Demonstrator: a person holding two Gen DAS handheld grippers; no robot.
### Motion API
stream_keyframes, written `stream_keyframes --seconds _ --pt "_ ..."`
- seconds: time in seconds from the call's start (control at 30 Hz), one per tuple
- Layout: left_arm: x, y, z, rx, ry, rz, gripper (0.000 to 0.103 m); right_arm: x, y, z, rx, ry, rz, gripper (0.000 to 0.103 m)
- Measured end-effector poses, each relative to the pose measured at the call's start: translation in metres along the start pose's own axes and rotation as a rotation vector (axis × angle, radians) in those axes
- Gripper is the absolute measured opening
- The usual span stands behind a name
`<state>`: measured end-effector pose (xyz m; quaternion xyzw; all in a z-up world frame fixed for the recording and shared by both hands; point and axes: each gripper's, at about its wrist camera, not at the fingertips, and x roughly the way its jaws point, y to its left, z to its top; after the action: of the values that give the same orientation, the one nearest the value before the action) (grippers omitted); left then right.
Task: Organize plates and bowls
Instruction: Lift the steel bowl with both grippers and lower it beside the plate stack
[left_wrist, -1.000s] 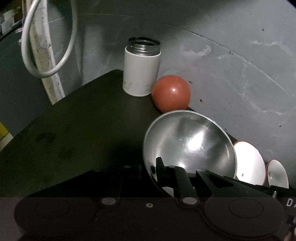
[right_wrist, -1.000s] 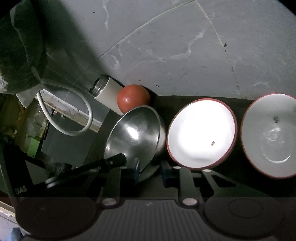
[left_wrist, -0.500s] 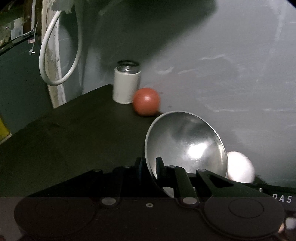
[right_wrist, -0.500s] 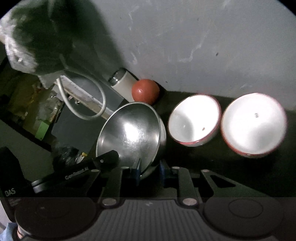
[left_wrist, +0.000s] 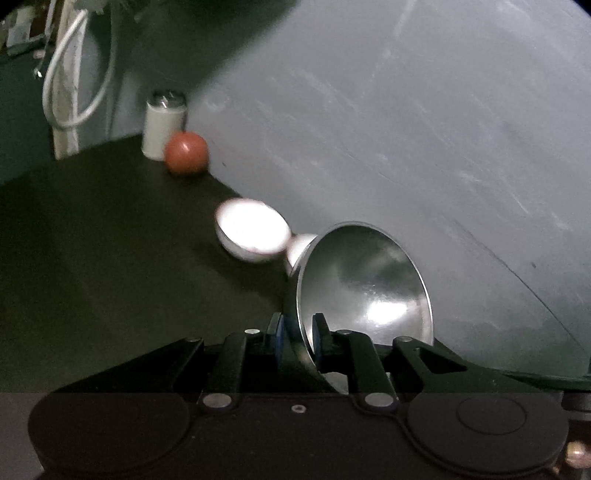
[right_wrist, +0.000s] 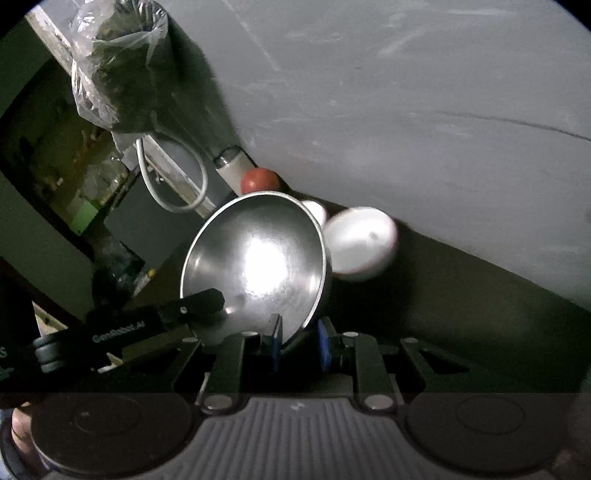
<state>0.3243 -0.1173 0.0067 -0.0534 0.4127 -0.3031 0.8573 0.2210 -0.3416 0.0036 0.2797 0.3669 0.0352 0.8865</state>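
**A:** Which step is this?

**B:** Carrying, I'd say. The round shiny steel bowl is off the dark surface, tilted on edge, and held from two sides. The left hand-held gripper pinches one part of its rim between blue pads; the right hand-held gripper pinches the rim opposite. Both are nearly closed, only the thin metal wall between the fingers.

**A:** And the other dishes?

**B:** Two white ceramic bowls sit side by side on the surface against the grey wall, blurred, one partly hidden behind the steel bowl. Farther along stand a red ball and a white cylindrical canister, touching.

**A:** Next move?

**B:** Probably levelling the steel bowl and setting it down with, or nested against, the white ones. Both grips must move together; if one hand leads, the slick rim could twist out.
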Motion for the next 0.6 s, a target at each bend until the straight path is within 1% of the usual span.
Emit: stream_keyframes --seconds 0.23,0.43,0.6 --pt "0.008 -0.026 -0.039 -0.037 0.127 -0.006 0.017 -0.031 -0.033 -0.028 -0.002 0.114 -0.053 0.023" --pt "0.014 -0.022 -0.055 -0.085 0.213 0.001 0.017 -0.041 -0.047 -0.045 -0.006 0.190 -0.068 0.023" --pt "0.013 -0.017 -0.062 -0.121 0.253 0.011 0.018 -0.041 -0.049 -0.049 -0.012 0.236 -0.061 0.023"
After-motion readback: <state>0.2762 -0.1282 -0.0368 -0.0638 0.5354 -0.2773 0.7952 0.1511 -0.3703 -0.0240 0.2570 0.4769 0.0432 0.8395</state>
